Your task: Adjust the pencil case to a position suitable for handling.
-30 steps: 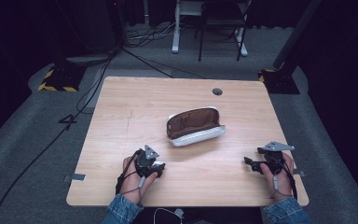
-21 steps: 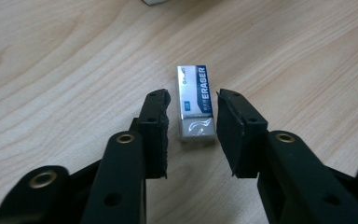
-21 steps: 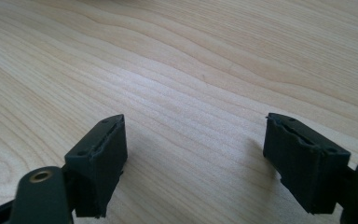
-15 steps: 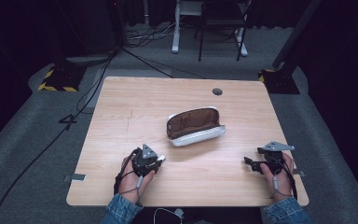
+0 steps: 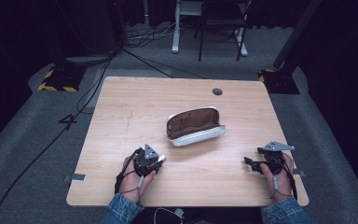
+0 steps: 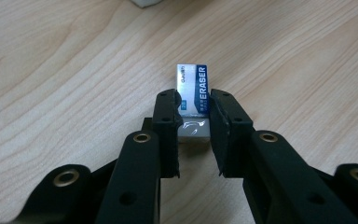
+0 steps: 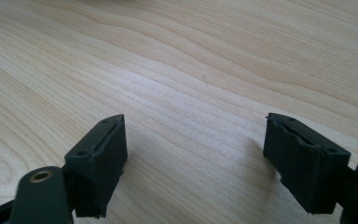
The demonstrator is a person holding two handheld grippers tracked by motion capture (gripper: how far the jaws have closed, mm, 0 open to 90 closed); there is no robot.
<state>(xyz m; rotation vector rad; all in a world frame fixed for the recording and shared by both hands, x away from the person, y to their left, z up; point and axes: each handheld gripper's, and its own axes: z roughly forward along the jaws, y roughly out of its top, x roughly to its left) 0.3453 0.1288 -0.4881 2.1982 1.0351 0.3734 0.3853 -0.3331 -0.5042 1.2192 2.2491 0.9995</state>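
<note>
Light wood counter [image 5: 121, 121] with a wavy grain, pale and pretty clean, sitting on grey carpet in a dark room. Far left on the floor there's a black base with yellow-black hazard tape [image 5: 56, 79], and cables [image 5: 81, 100] snake from there past the counter's left edge. Behind the counter, white desk legs [image 5: 176, 28] and a dark chair [image 5: 221, 23]; another black base [image 5: 277, 79] sits off the back right corner.

On the counter, left to right: the left claw [image 5: 158, 160] is near the front edge, held in a hand with a denim cuff [image 5: 121, 210]. In the left gripper view the left claw [image 6: 195, 121] is clamped on an eraser [image 6: 193, 88] — white block in a blue and silver sleeve that reads ERASER, its far end sticking out past the jaws, its underside looks to be on the wood.

Middle of the counter: an open pencil case [image 5: 193, 126], white outside, brown lining, lying on its side with the opening facing up and toward the front. It's apart from both claws. A small dark grommet hole [image 5: 217, 91] is near the back edge.

Right side: the right claw [image 5: 248, 161] is near the front right corner, pointing left. In the right gripper view the right claw [image 7: 193, 140] is spread wide — just bare wood between the jaws.
</note>
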